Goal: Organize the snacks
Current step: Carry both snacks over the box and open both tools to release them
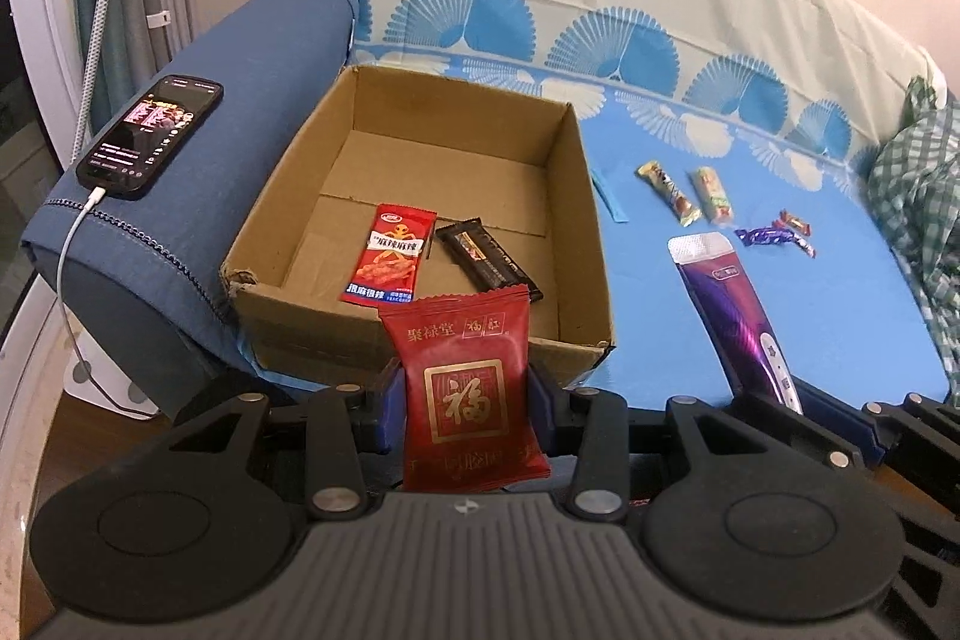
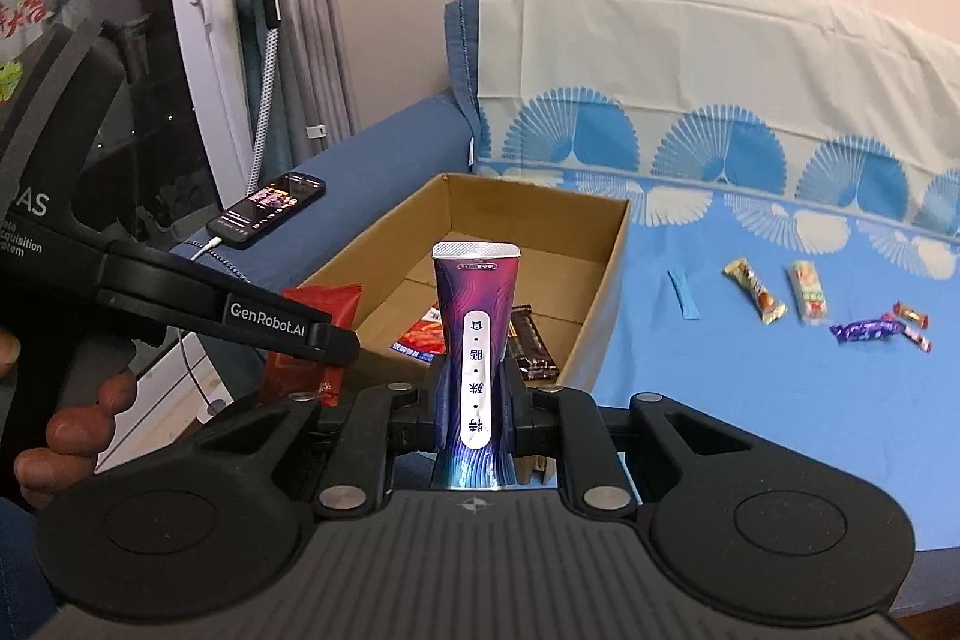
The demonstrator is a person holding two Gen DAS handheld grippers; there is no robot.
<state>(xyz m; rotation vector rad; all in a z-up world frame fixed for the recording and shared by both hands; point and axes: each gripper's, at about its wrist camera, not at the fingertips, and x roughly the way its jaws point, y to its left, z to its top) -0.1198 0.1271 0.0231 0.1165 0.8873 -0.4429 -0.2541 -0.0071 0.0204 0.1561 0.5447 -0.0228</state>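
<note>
Left wrist view: the left gripper (image 1: 467,388) has its fingers (image 1: 393,394) pressed on both edges of a red pouch (image 1: 468,382), held upright just in front of the box (image 1: 588,244); the pouch's lower print is blurred. The box, open-topped cardboard, sits on a sofa (image 1: 282,28) against its blue armrest. Inside the box lie a red packet (image 1: 390,259) and a dark bar (image 1: 489,259), side by side near its front wall, apart or barely touching — hard to tell. A phone (image 1: 153,133) with a lit screen and a white cable rests on the armrest left of the box. Right of the box, on the blue sheet (image 1: 660,316), lie two wrapped bars (image 1: 690,193) and, further right, small candies (image 1: 780,235), their labels too small to read. A purple pouch (image 1: 738,304) stands right of the box, its lower end cut off behind the right gripper (image 1: 798,403), of which only a part shows at the frame edge.

In the right wrist view, that gripper's narrow-set fingers (image 2: 522,415) clamp the purple pouch at its waist, upright in front of the box and hiding part of its contents. The left gripper's black body covers much of the red pouch left of the box. A hand (image 2: 66,418) shows at the left edge, mostly cut off.
</note>
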